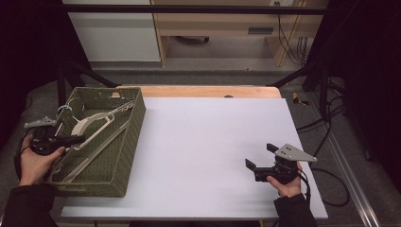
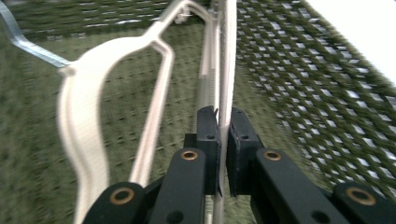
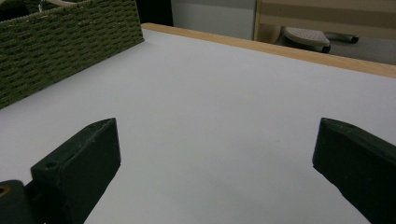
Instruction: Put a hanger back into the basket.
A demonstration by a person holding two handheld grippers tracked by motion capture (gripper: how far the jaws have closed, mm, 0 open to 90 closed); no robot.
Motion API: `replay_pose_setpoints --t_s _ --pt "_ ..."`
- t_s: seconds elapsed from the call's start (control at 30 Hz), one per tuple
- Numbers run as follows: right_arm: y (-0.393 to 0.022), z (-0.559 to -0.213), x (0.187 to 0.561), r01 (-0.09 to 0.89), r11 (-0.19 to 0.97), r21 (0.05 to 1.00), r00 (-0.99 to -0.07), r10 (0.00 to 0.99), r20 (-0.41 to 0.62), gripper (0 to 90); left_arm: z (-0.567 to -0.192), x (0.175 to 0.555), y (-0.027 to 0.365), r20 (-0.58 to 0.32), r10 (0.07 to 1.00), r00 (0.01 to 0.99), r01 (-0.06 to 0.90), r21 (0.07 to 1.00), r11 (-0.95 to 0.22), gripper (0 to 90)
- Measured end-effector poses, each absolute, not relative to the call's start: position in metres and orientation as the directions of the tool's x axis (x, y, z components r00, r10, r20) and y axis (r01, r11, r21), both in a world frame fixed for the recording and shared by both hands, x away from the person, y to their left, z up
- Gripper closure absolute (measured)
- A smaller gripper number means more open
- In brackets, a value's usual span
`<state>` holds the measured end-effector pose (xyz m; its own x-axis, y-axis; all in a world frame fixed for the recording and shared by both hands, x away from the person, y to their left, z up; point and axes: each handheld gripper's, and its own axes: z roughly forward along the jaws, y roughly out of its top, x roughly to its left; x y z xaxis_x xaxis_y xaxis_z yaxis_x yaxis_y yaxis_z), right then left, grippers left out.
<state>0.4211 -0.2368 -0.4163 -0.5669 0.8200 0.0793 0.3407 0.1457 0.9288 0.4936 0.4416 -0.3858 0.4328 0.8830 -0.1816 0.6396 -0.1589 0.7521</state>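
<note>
The left claw (image 2: 223, 135) reaches into the green woven basket (image 1: 126, 142) and its jaws are clamped on a thin white bar of a hanger (image 2: 228, 70), which runs straight ahead from between the jaws. A second, broader white hanger (image 2: 81, 107) lies just to the left of that claw on the basket floor, and the basket wall rises on its right. The right claw (image 3: 215, 158) stands wide apart with nothing between its jaws, resting above the white surface (image 3: 224, 93); the basket sits ahead of it to its left.
</note>
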Motion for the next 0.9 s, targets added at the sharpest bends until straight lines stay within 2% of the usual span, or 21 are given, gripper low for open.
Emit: replay_pose_setpoints --t_s 0.17,0.4,0.5,0.57,0.6,0.63,0.9 --pt "-0.236 -0.416 0.421 0.342 0.148 0.928 -0.569 0.818 0.079 1.7 -0.391 0.497 0.445 -0.106 0.939 0.326 0.691 0.705 -0.160 75.8" --pt "-0.236 -0.417 0.421 0.343 0.145 0.928 -0.566 0.821 0.081 1.7 -0.394 0.497 0.447 -0.082 0.966 0.245 0.720 0.683 -0.124 53.8" --pt "-0.236 -0.416 0.421 0.344 0.142 0.928 -0.566 0.820 0.084 1.7 -0.392 0.495 0.448 -0.074 0.967 0.243 0.703 0.700 -0.123 44.5" --pt "-0.236 -0.417 0.422 0.344 0.145 0.928 -0.567 0.820 0.082 1.7 -0.388 0.493 0.447 -0.096 0.966 0.242 0.697 0.710 -0.104 43.5" --pt "-0.236 -0.417 0.421 0.345 0.145 0.927 -0.567 0.820 0.082 1.7 -0.384 0.491 0.446 -0.098 0.966 0.239 0.688 0.719 -0.097 38.4" --pt "-0.236 -0.417 0.421 0.345 0.145 0.927 -0.567 0.820 0.082 1.7 -0.381 0.490 0.444 -0.094 0.967 0.239 0.677 0.729 -0.096 38.4" --pt "-0.236 -0.415 0.421 0.334 0.143 0.931 -0.572 0.817 0.080 1.0 -0.350 0.466 0.407 -0.121 0.914 0.388 0.509 0.855 -0.103 21.2"
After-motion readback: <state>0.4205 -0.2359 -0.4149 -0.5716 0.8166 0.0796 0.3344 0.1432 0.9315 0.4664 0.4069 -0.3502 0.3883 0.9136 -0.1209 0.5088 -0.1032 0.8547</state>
